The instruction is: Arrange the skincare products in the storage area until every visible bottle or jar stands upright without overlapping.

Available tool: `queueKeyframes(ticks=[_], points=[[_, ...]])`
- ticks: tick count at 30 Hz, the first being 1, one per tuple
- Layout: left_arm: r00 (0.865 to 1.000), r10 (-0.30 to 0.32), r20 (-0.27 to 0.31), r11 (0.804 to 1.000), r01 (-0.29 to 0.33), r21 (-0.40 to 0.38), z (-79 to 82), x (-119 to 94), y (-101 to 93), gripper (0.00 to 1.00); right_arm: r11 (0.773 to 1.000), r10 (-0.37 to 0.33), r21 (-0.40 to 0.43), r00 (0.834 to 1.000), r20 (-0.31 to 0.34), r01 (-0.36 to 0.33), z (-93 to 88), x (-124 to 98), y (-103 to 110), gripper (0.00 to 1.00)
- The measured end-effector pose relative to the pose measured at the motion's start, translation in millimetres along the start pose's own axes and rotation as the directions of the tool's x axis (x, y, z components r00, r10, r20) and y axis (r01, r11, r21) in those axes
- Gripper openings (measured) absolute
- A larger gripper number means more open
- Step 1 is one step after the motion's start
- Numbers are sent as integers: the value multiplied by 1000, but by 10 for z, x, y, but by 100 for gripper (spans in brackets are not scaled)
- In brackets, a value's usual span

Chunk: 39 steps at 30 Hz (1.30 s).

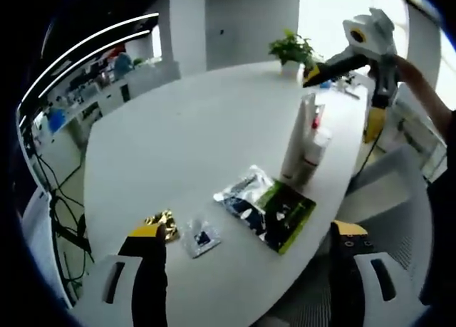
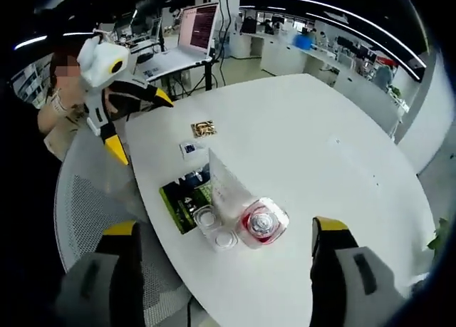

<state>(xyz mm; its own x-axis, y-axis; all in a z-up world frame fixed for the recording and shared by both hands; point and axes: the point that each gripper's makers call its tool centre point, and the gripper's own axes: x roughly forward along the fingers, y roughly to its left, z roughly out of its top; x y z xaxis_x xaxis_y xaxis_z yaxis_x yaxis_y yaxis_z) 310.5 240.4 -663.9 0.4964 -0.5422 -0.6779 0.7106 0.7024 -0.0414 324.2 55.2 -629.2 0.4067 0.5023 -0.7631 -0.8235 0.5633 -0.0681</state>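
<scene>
Tall white tube [image 1: 298, 138] and pump bottle with red cap [image 1: 314, 150] upright, touching, near table [image 1: 178, 149] edge; long axes vertical, caps up. Right gripper view from above: red cap [image 2: 261, 223], clear caps [image 2: 214, 227] clustered. Sachets [image 1: 267, 207] flat beside, gold packet [image 1: 162, 224] apart. Left gripper [image 1: 249, 252] jaws apart, empty, hovering low. Right gripper [image 2: 224, 245] jaws apart, empty, above bottles — likely ready to separate them.

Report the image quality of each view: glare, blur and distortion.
Left gripper view: the window behind the potted plant is blown out white, the white table bows under fisheye distortion, and the pump bottle looks soft. Right gripper view: lighting is even, the laptop screen glows, and the clear-capped bottle is seen nearly from above, slightly blurred.
</scene>
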Motion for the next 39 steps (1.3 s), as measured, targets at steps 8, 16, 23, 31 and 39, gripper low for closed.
queueKeyframes(ticks=[8, 16, 23, 31, 39], points=[[1000, 12, -10, 1000, -13, -28, -75, 14, -37, 97, 993, -38, 111, 995, 96, 28, -113, -46, 2, 100], [1000, 25, -18, 997, -26, -67, -119, 12, -27, 97, 993, -42, 115, 994, 102, 30, -151, -20, 100, 100], [999, 23, -30, 997, -25, -80, -154, 33, 1, 97, 991, -42, 128, 993, 114, 27, -139, 7, 114, 100], [999, 15, -33, 995, -18, -95, -232, 101, 65, 97, 986, -71, 159, 993, 93, 55, -236, 36, 137, 100], [1000, -2, -24, 993, -1, -118, -282, 239, 183, 97, 977, -115, 191, 989, 94, 95, -233, 47, 189, 100]])
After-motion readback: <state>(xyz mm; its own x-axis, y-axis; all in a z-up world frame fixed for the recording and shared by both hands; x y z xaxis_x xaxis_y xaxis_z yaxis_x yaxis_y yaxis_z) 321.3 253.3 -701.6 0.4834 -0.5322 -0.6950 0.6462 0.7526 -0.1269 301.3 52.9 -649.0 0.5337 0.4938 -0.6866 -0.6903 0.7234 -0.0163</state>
